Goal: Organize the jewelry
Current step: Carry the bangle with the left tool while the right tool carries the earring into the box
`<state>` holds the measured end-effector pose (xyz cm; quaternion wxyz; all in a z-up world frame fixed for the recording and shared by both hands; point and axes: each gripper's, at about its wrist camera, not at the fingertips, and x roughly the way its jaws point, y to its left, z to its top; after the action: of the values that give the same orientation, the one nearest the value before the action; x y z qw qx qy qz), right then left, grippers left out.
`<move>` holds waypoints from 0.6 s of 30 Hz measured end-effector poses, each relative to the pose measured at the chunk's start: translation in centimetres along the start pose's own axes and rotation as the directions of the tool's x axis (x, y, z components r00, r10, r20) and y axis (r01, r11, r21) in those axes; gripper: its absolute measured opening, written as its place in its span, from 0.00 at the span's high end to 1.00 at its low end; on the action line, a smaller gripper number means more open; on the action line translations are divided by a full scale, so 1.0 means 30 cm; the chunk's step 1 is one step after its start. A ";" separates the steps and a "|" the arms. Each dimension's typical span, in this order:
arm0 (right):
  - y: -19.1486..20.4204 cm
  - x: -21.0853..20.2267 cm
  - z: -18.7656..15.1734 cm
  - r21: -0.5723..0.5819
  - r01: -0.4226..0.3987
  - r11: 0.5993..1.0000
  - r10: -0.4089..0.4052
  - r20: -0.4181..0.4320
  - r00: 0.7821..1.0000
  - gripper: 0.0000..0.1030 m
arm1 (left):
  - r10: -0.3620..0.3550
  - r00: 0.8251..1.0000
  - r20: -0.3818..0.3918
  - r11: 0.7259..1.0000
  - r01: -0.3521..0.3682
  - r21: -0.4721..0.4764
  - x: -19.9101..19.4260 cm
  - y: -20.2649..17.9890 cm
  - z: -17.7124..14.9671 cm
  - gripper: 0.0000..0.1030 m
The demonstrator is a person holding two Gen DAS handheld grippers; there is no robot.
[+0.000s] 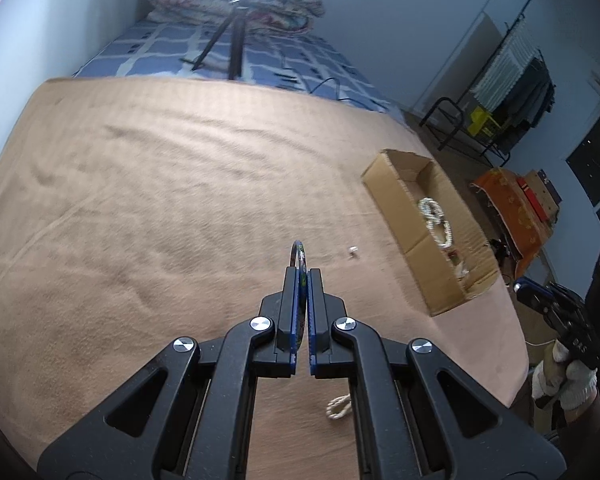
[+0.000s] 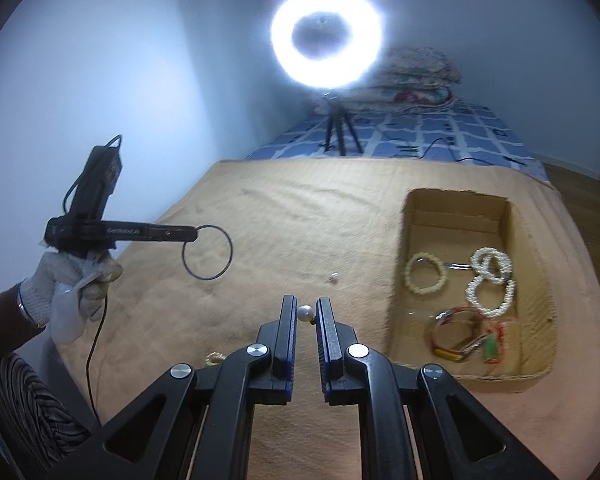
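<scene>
My left gripper [image 1: 303, 271] is shut on a thin dark bangle [image 1: 299, 255], held above the tan blanket; in the right wrist view the same left gripper [image 2: 194, 234] shows at the left with the bangle [image 2: 207, 252] hanging as a ring. My right gripper [image 2: 305, 305] is shut on a pearl earring [image 2: 305, 313], the white bead pinched between the pads. An open cardboard box [image 2: 456, 210] lies at the right, holding pearl bracelets [image 2: 490, 280] and red-gold bangles [image 2: 466, 334]. A small loose earring [image 2: 333, 278] rests on the blanket.
A tan blanket [image 1: 160, 200] covers the bed. A ring light [image 2: 326, 32] on a tripod stands at the far end by folded quilts [image 2: 414, 72]. A white bead piece [image 1: 338, 406] lies near the front edge. A gloved hand [image 2: 74, 280] holds the left gripper.
</scene>
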<state>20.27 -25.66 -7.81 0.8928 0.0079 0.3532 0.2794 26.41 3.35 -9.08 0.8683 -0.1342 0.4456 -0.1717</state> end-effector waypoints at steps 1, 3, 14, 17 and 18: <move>-0.010 -0.007 0.001 0.005 0.006 1.000 -0.006 0.005 1.000 0.93 | -0.006 1.000 0.001 1.000 0.006 0.007 0.000 -0.014 0.002 0.99; -0.041 -0.026 0.010 0.019 0.021 1.000 -0.021 0.016 1.000 0.93 | -0.020 1.000 0.002 1.000 0.020 0.023 0.004 -0.050 0.011 0.99; -0.184 -0.084 0.018 0.101 0.091 0.991 -0.095 0.043 0.994 0.93 | -0.113 0.994 0.009 0.990 0.111 0.085 0.064 -0.268 0.086 0.99; -0.212 -0.090 0.012 0.118 0.107 0.987 -0.113 0.041 0.993 0.93 | -0.138 0.990 0.008 0.985 0.136 0.104 0.092 -0.335 0.113 0.99; -0.221 -0.091 0.010 0.124 0.112 0.986 -0.118 0.040 0.992 0.93 | -0.145 0.989 0.007 0.983 0.143 0.111 0.101 -0.357 0.122 0.99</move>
<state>22.11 -32.58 -7.28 0.9134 0.0485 0.3484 0.2051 29.14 -7.32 -5.08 0.8631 -0.1192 0.4180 -0.2573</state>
